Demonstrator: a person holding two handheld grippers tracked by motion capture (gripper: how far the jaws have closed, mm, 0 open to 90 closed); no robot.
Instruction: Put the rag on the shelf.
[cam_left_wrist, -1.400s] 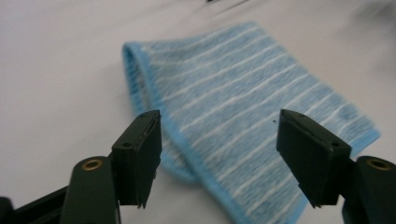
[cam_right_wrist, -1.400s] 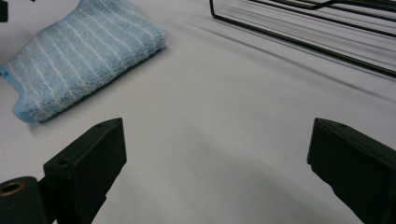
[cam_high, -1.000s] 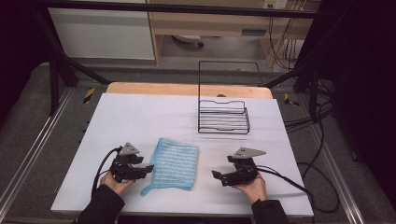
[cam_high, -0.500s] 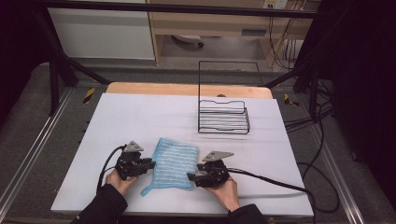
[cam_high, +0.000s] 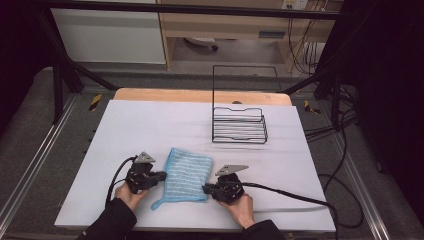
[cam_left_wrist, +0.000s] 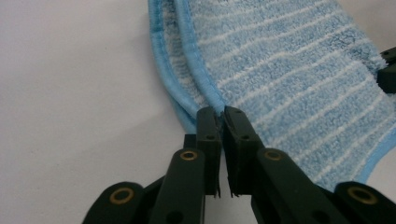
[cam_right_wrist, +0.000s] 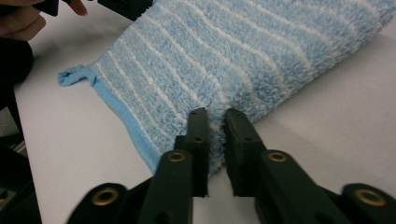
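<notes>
Jaws of the left gripper (cam_left_wrist: 220, 114) are pressed together on the hemmed left edge of the blue towel (cam_high: 186, 172) (folded, flat on the white table (cam_high: 150, 125)). The right gripper (cam_right_wrist: 215, 116), held low and level by a hand (cam_high: 241, 207), is pinched on the towel's right edge.

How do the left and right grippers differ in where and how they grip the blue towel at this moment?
The left gripper pinches the blue towel at its hemmed, layered side edge; the right gripper bites the opposite, fluffy folded edge. The left's jaws are almost touching; the right's stand slightly wider, with pile between them. Both are low on the table, shut on the towel.
</notes>
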